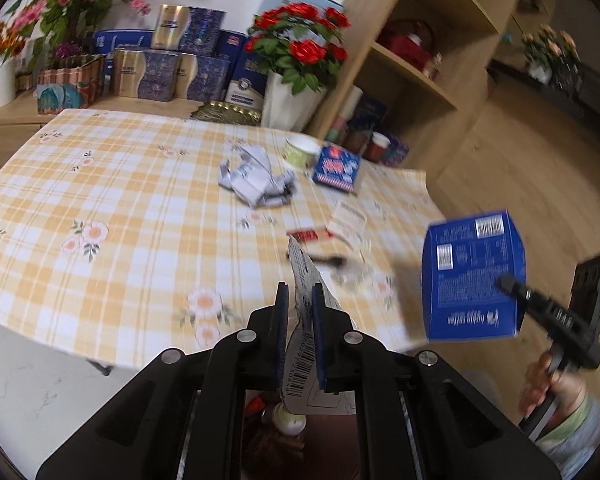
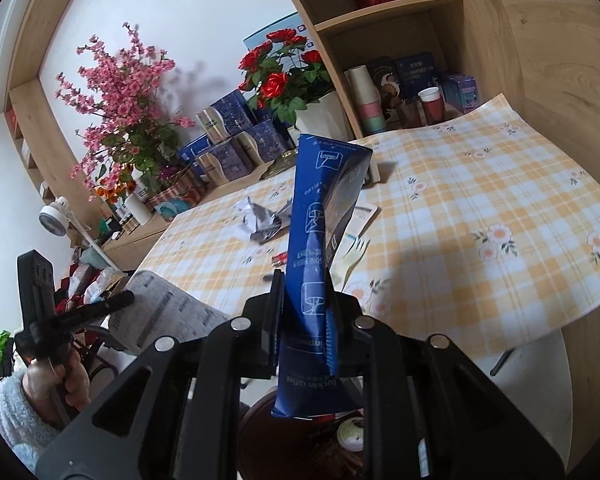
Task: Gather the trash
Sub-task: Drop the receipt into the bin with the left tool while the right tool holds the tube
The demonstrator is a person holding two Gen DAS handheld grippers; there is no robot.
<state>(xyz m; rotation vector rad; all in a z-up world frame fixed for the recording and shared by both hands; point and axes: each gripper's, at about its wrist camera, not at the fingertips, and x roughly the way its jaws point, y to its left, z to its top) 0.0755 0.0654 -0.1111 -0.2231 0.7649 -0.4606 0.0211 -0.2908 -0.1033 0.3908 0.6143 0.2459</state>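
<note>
Trash is riding in both my claws: my left gripper (image 1: 300,308) is pinching a torn white paper sheet (image 1: 306,280), my right gripper (image 2: 304,300) is clamping a flattened blue box (image 2: 320,240). I am judging steady carrying best, keeping both pinches firm above the bin (image 2: 284,432) below before letting go. Box is standing edge-on, long axis pointing away along my fingers, over the table (image 2: 480,184).

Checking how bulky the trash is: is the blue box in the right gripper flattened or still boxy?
Flattened. The right gripper pinches the blue box as a thin slab.
</note>
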